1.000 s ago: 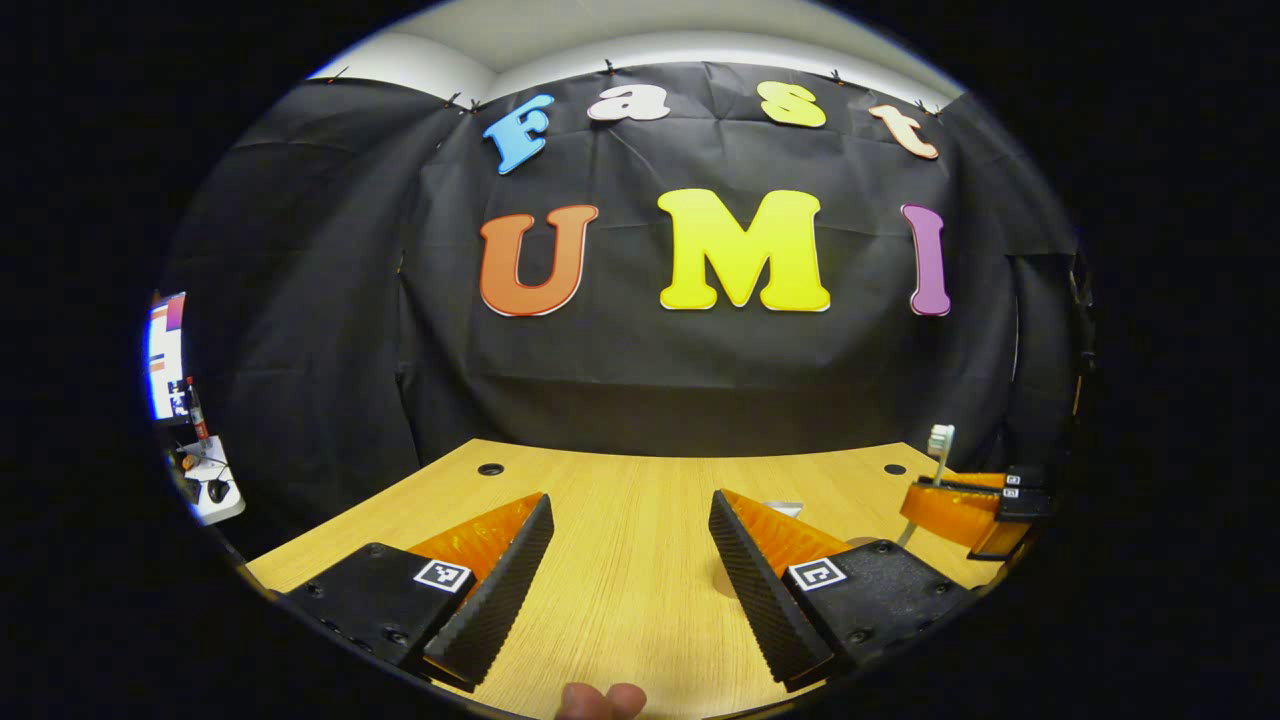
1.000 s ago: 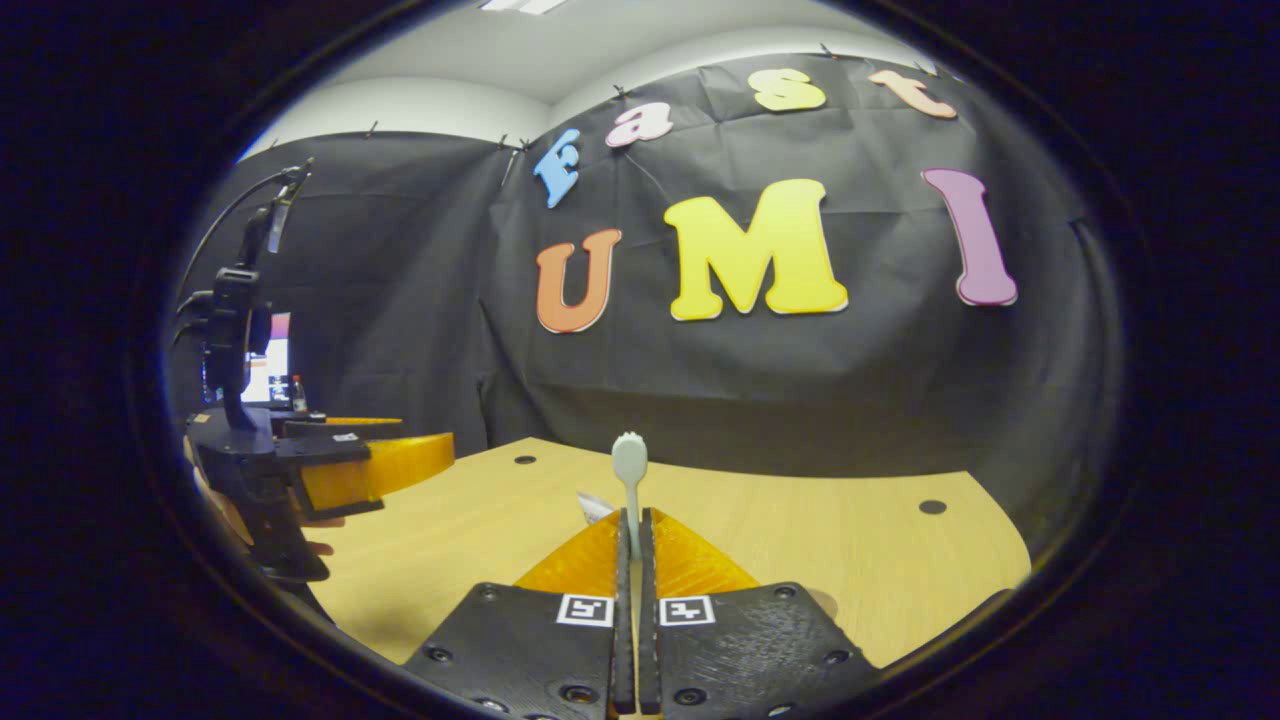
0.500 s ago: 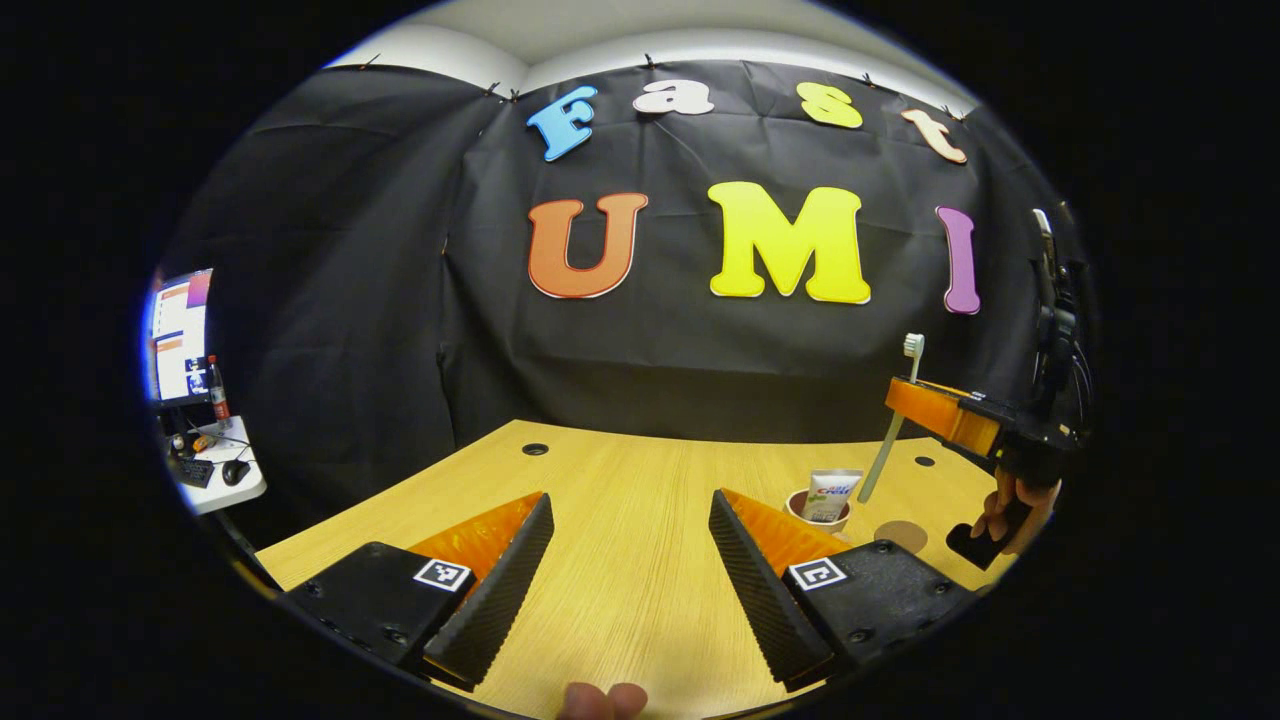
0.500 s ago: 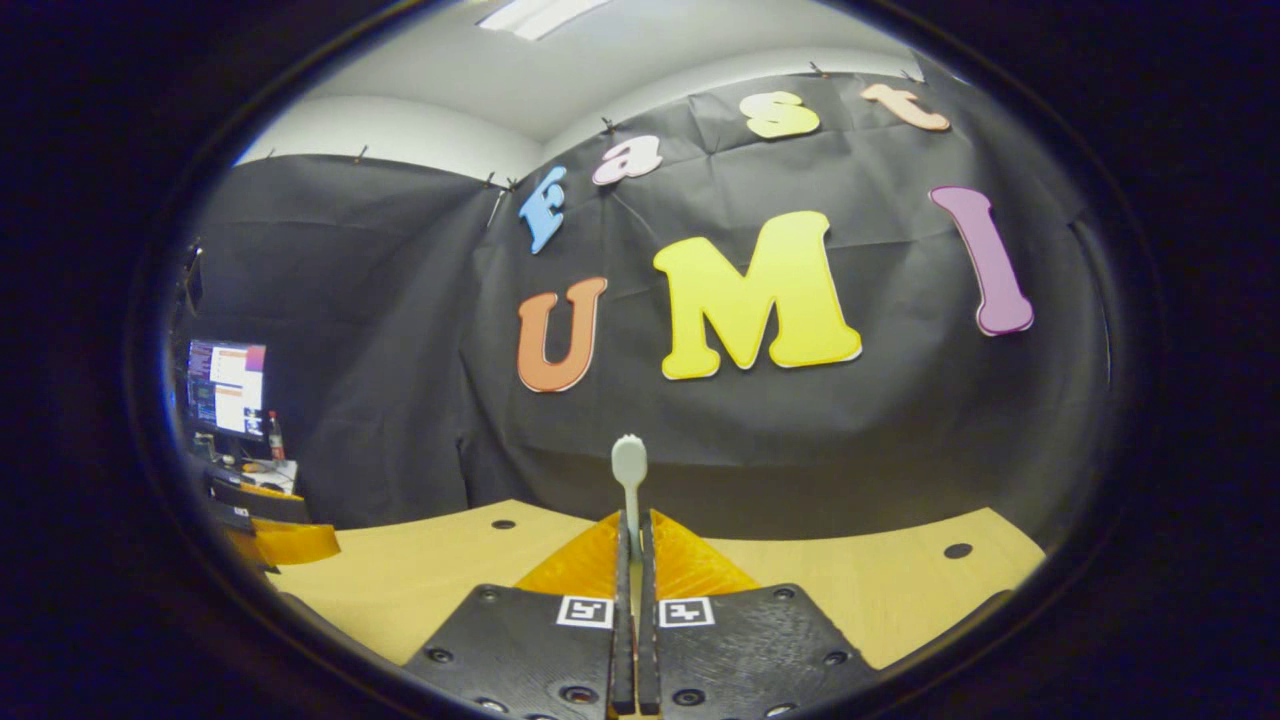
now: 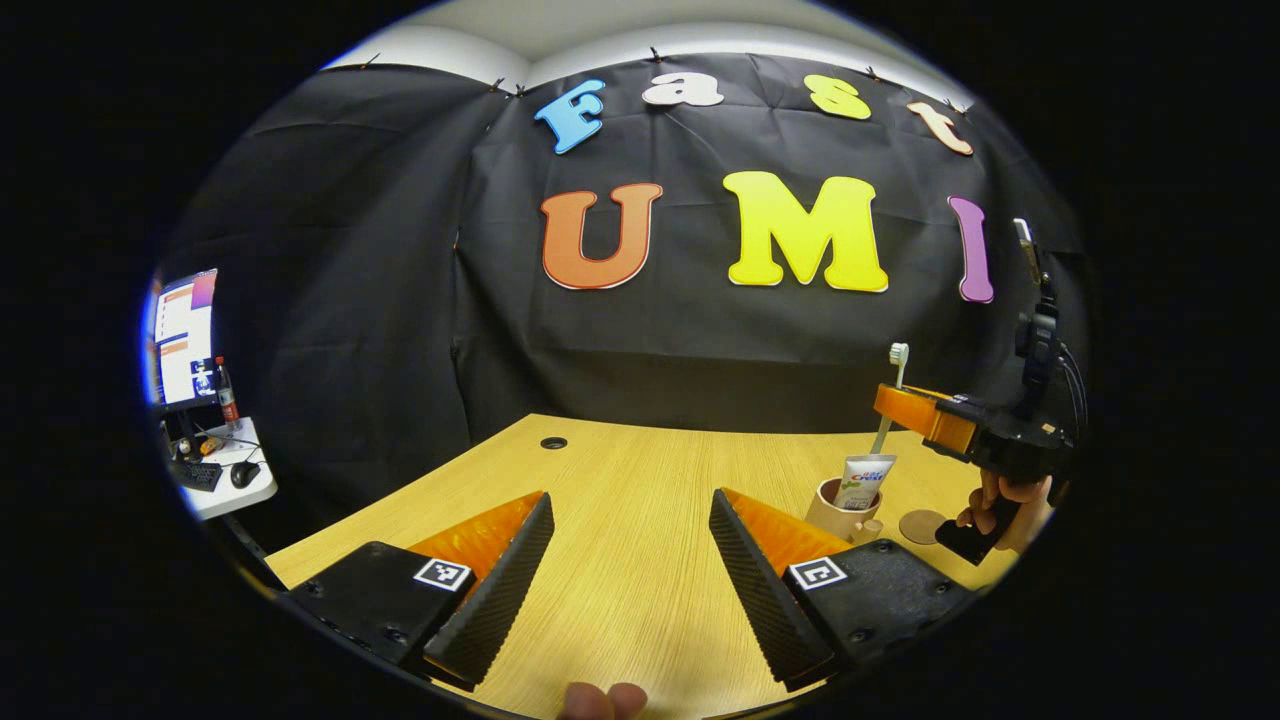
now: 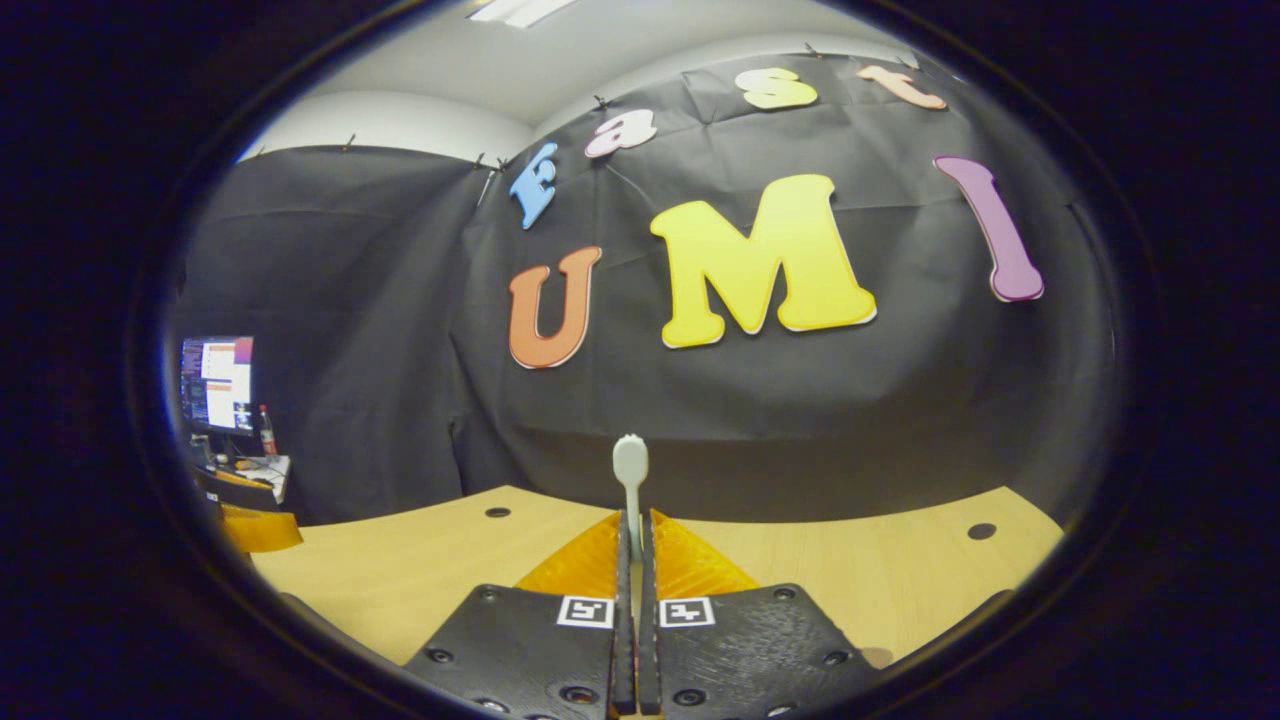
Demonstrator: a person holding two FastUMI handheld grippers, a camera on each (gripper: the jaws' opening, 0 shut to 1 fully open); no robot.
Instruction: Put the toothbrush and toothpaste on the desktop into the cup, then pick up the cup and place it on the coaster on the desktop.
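Since the earlier frames, the right claw (image 5: 885, 402) had carried the toothbrush (image 5: 893, 385) lower and nearer the cup (image 5: 832, 506), and the cup had come into fuller sight in the left gripper view.

We saw, in that view, the cup standing on the wooden surface (image 5: 640, 500), with the toothpaste (image 5: 866, 479) upright inside it and leaning at its rim. Above the cup the right claw was closed on the toothbrush, whose bristled head pointed up and whose handle slanted down toward the cup's mouth; we could not tell whether its lower end was already inside. A hand (image 5: 1005, 500) held that tool just beyond the cup. Beside the cup, on the side toward that hand, lay the round coaster (image 5: 922, 524), apart from the cup.

Our left claw (image 5: 630, 560) hung spread wide over the surface, nearer to us than the cup, with nothing between its fingers.

From the right gripper view, we saw the right claw (image 6: 632, 560) pressed shut on the toothbrush (image 6: 630, 475), the head rising above the fingertips. A monitor (image 5: 183, 335) stood far off to the side of the cup away from the coaster.
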